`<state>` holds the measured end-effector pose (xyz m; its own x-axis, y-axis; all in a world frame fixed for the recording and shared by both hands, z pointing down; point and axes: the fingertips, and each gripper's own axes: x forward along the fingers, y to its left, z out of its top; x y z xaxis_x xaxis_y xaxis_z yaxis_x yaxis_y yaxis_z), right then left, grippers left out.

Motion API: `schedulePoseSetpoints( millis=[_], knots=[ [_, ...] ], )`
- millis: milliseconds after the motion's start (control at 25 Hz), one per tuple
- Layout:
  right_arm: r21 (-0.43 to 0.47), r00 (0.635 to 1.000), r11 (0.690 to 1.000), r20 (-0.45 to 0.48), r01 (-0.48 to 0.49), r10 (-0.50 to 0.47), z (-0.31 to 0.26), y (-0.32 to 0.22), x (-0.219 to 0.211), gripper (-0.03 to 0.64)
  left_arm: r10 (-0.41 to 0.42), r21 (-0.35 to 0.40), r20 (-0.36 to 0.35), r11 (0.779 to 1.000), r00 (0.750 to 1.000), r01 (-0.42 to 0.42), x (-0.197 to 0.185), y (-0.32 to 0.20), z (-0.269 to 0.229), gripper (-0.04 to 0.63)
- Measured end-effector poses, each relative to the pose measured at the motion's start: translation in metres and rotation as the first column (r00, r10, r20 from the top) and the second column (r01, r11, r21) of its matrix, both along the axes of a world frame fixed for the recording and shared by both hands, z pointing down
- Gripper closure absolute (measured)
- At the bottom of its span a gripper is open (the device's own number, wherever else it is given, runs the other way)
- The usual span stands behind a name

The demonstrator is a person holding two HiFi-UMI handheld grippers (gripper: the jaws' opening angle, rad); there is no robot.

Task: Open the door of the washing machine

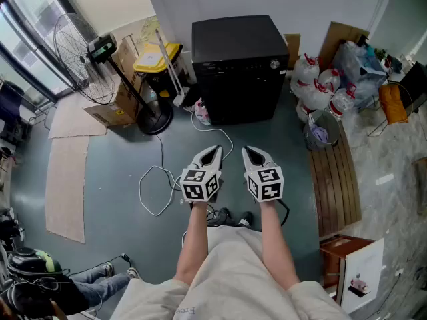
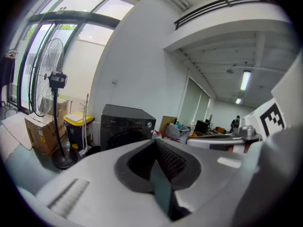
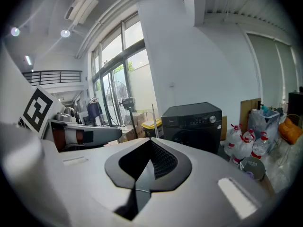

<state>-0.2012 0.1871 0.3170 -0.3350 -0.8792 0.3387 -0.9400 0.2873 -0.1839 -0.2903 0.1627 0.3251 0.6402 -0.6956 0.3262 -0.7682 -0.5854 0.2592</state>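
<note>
A black front-loading washing machine [image 1: 240, 69] stands against the far wall, its round door shut and a silver knob at its top right. It also shows ahead in the left gripper view, washing machine [image 2: 127, 126], and in the right gripper view, washing machine [image 3: 194, 124]. My left gripper [image 1: 215, 150] and right gripper [image 1: 248, 150] are held side by side well short of the machine, pointing toward it. Both are shut with nothing between the jaws.
A pedestal fan [image 1: 87, 52] with a round black base, a yellow-lidded bin [image 1: 155, 62] and cardboard boxes [image 1: 117, 105] stand left of the machine. Water bottles [image 1: 320, 89], bags and a wooden bench [image 1: 335, 182] lie to the right. A white cable [image 1: 157, 179] loops over the floor.
</note>
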Motion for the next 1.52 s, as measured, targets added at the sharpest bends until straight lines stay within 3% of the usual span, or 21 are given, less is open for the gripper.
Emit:
schedulePoseSetpoints(
  millis=[440,720,920,1160,1520],
  knots=[
    [-0.016,0.991,1.0,0.131,-0.002,0.004,0.013,0.001,0.026,0.617,-0.108,0.063,0.036,0.992,0.993,0.106,-0.022,-0.016,0.001,0.538],
    [-0.034,0.995,0.999,0.103,0.014,-0.01,0.021,-0.03,0.034,0.617,-0.124,0.063,0.042,0.991,0.991,0.121,-0.026,-0.047,0.003,0.538],
    [-0.046,0.996,0.999,0.094,0.016,-0.012,0.028,-0.071,0.039,0.617,-0.127,0.079,0.041,0.989,0.991,0.124,-0.028,-0.092,0.005,0.539],
    [-0.088,0.99,0.994,0.132,0.061,-0.05,0.043,-0.131,0.045,0.617,-0.114,0.024,0.055,0.993,0.992,0.113,-0.019,-0.156,0.022,0.538],
    [-0.111,0.988,0.992,0.148,0.066,-0.049,0.047,-0.253,0.028,0.617,-0.111,-0.019,0.025,0.994,0.993,0.112,-0.036,-0.28,0.027,0.538]
  ],
)
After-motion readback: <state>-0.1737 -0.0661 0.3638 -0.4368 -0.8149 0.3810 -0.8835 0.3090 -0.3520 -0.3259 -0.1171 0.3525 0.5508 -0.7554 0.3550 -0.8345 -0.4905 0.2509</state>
